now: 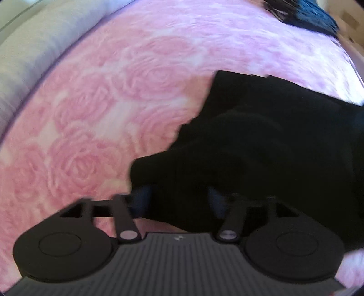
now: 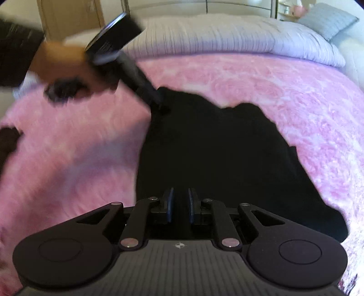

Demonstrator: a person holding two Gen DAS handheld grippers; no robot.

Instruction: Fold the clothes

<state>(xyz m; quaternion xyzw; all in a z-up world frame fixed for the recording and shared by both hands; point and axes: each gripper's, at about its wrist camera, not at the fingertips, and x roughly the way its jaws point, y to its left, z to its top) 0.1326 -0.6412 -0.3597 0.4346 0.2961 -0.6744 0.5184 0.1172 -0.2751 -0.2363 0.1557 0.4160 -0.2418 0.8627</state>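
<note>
A black garment (image 1: 273,148) lies on a pink rose-patterned blanket (image 1: 102,102). My left gripper (image 1: 179,193) is open, its blue pads wide apart, and the garment's edge drapes over and between them. In the right wrist view the garment (image 2: 216,148) spreads forward from my right gripper (image 2: 180,195). The right gripper's blue pads stand a narrow gap apart, closed on black cloth near the garment's left side. The left gripper (image 2: 160,105), blurred and held by a hand (image 2: 61,59), has its tip at the garment's far left corner.
The pink blanket (image 2: 295,91) covers the bed all around the garment. A pale ribbed duvet (image 2: 216,34) and a grey pillow (image 2: 327,20) lie at the far end. A blurred dark shape (image 1: 302,13) shows at the top right, and another dark thing (image 2: 9,141) at the left edge.
</note>
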